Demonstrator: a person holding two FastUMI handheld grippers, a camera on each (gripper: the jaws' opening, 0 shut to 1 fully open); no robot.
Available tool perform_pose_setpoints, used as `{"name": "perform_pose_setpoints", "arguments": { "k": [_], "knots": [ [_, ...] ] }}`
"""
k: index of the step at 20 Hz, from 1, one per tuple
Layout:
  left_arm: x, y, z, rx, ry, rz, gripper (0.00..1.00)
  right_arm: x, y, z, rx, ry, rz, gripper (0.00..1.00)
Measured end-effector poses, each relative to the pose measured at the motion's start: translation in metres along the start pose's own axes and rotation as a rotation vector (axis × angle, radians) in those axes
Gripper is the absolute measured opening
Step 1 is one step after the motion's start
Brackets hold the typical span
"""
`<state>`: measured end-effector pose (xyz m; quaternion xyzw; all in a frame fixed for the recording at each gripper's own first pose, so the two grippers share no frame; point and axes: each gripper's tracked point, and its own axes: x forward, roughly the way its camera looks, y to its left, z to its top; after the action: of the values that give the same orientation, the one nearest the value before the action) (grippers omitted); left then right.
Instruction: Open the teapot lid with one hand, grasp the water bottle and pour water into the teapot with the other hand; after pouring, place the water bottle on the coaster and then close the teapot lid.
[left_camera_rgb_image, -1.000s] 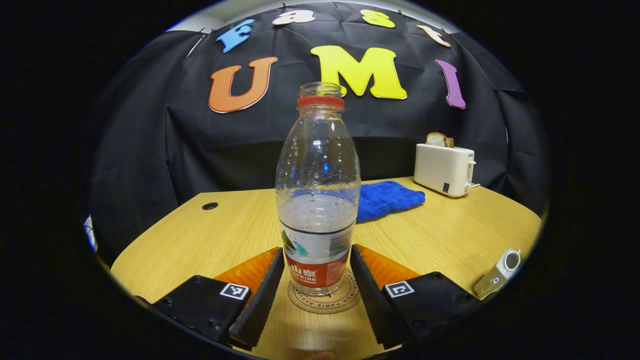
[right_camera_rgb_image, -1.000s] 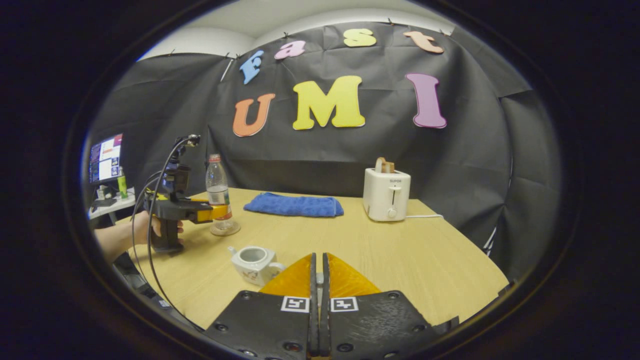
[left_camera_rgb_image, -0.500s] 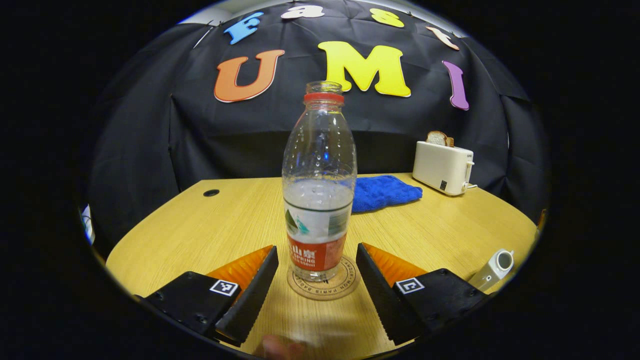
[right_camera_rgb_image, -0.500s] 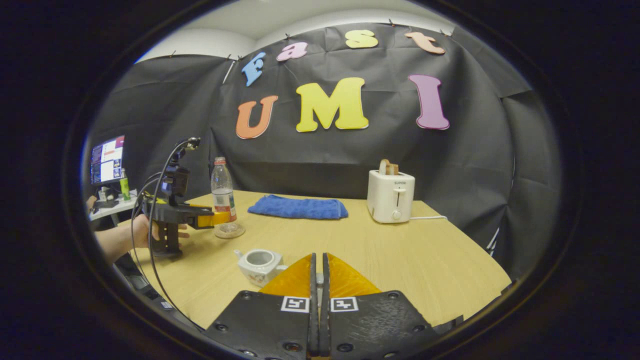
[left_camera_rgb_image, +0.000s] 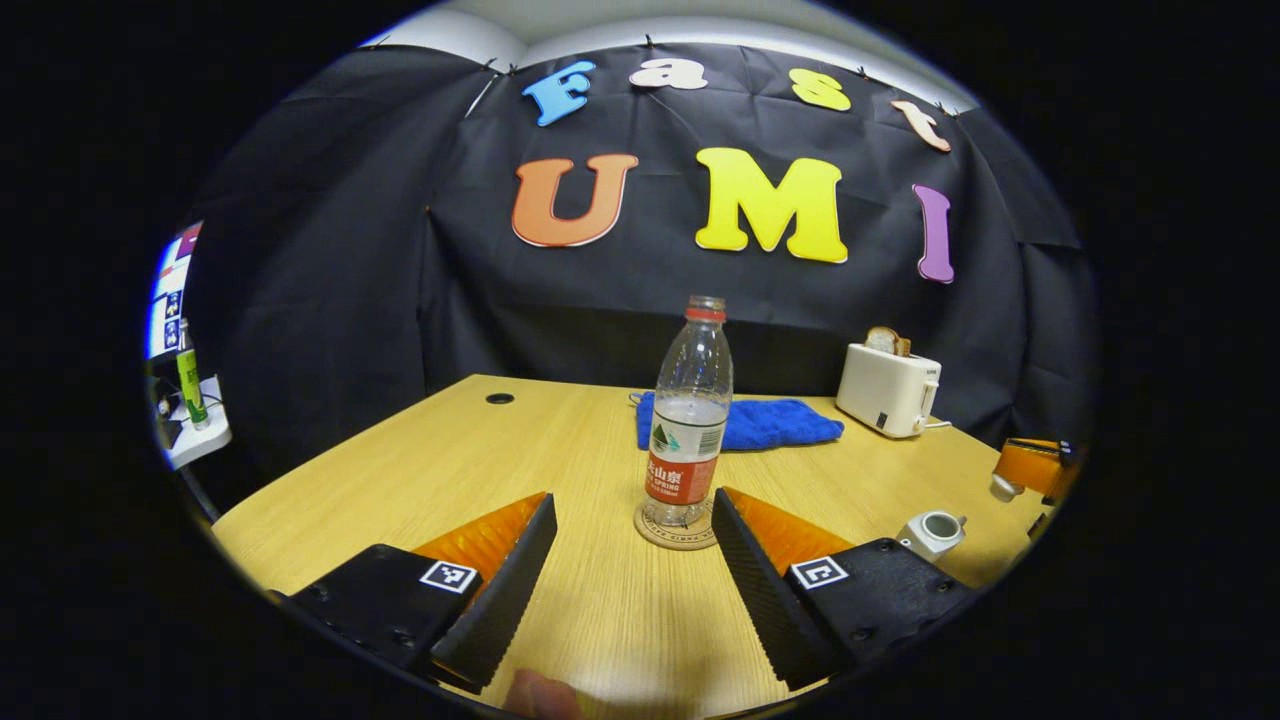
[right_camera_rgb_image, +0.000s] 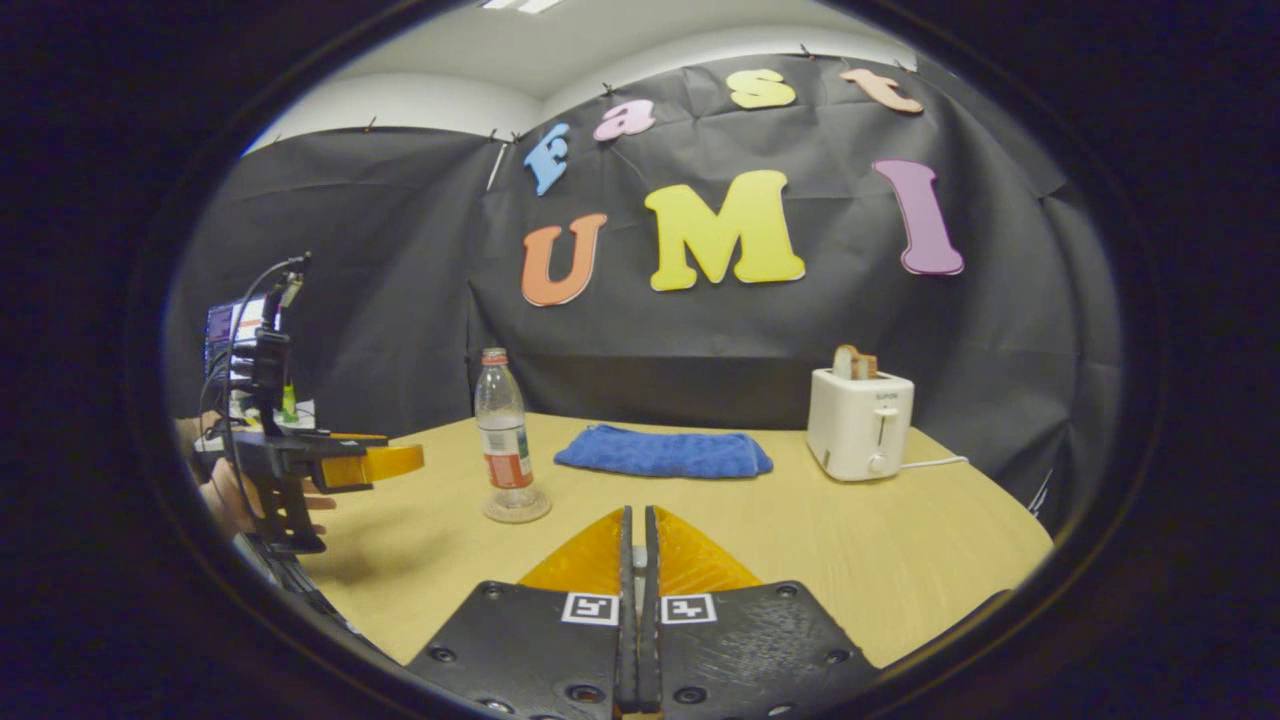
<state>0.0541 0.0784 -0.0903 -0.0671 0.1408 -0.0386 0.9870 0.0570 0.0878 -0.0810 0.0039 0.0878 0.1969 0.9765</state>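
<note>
The clear water bottle (left_camera_rgb_image: 688, 420), part full with a red label and no cap, stands upright on the round coaster (left_camera_rgb_image: 676, 532). My left gripper (left_camera_rgb_image: 632, 500) is open and empty, drawn back from the bottle. The white teapot (left_camera_rgb_image: 930, 533) sits at the right with its top open. Above it hangs my right gripper (left_camera_rgb_image: 1025, 465), with a small white piece, seemingly the lid (left_camera_rgb_image: 1000, 489), at its tip. In the right gripper view my right gripper (right_camera_rgb_image: 637, 540) has its fingers pressed together. Farther off stand the bottle (right_camera_rgb_image: 503, 440), the coaster (right_camera_rgb_image: 516, 508) and the hand-held left gripper (right_camera_rgb_image: 385, 463).
A blue cloth (left_camera_rgb_image: 745, 422) lies behind the bottle and a white toaster (left_camera_rgb_image: 888, 388) with bread stands at the back right. The wooden table (left_camera_rgb_image: 420, 470) has a cable hole (left_camera_rgb_image: 499, 398). A side shelf with a screen (left_camera_rgb_image: 170, 300) is at far left.
My left gripper has pulled back from the bottle, which stays upright on the coaster. The right gripper's view has swung, and the teapot has slipped out of it.
</note>
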Motion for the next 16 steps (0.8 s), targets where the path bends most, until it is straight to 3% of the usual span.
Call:
{"name": "perform_pose_setpoints", "arguments": {
  "k": [7,16],
  "knots": [
    [-0.027,0.031,0.007,-0.023,-0.035,0.047,0.98,0.033,0.016,-0.018,-0.022,0.02,0.041,0.01],
    [-0.034,0.032,0.016,-0.012,-0.074,0.053,0.97,0.041,0.015,-0.037,-0.022,0.05,0.045,0.02]
  ]
}}
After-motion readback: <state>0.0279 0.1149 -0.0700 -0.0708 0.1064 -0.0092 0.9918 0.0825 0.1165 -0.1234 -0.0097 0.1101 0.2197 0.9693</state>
